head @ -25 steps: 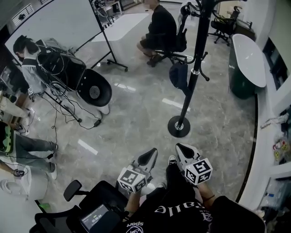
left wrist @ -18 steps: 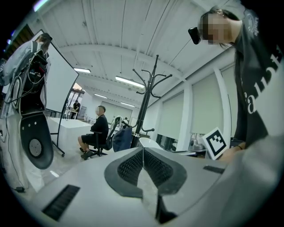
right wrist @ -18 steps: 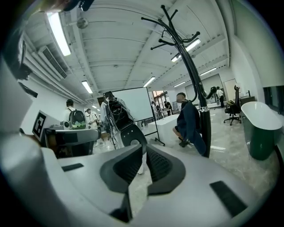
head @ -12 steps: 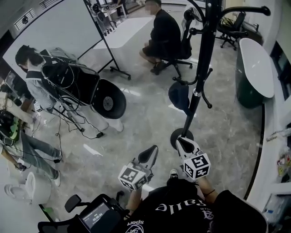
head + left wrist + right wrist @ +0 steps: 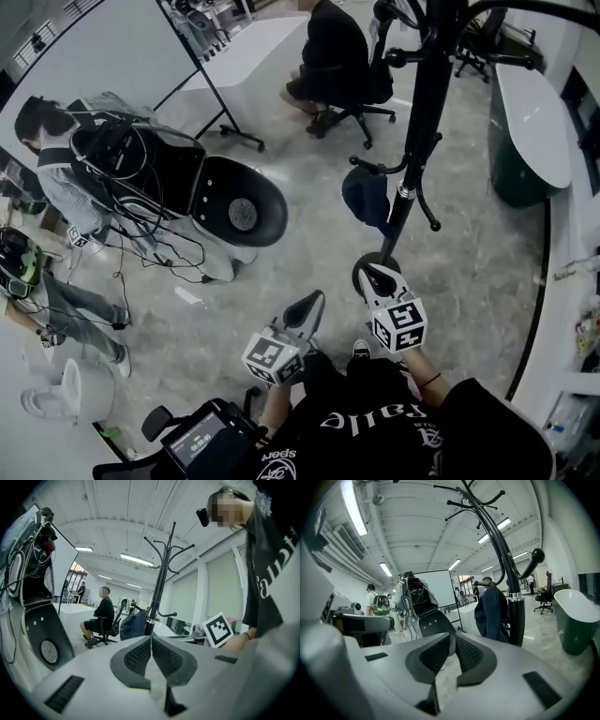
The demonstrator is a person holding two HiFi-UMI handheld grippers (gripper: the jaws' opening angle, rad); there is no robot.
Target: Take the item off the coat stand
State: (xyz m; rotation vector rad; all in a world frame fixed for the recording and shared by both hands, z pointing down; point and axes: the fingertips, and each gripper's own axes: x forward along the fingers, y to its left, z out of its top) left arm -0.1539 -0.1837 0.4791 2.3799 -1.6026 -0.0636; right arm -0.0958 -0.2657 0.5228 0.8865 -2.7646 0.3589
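Note:
A black coat stand (image 5: 419, 131) rises from a round base (image 5: 360, 275) on the marble floor straight ahead. A dark blue item (image 5: 367, 196) hangs from one of its low hooks. My right gripper (image 5: 379, 279) is shut and empty, its tip over the stand's base in the head view. My left gripper (image 5: 307, 313) is to its left, also shut and empty. The left gripper view shows the stand (image 5: 157, 590) and the blue item (image 5: 133, 625) beyond the closed left gripper (image 5: 151, 641). In the right gripper view the blue item (image 5: 491, 613) hangs beside the pole (image 5: 516, 620), past the right gripper (image 5: 453, 641).
A person sits on an office chair (image 5: 335, 58) behind the stand. A cabled rig with a black round shell (image 5: 239, 211) stands at the left, with a person (image 5: 54, 169) by it. A white-topped green tub (image 5: 532, 127) lines the right. A whiteboard (image 5: 103, 47) stands at the back left.
The stand and its blue item have come nearer and larger in the head view. My right gripper's tip now overlaps the stand's base. Both grippers stay shut.

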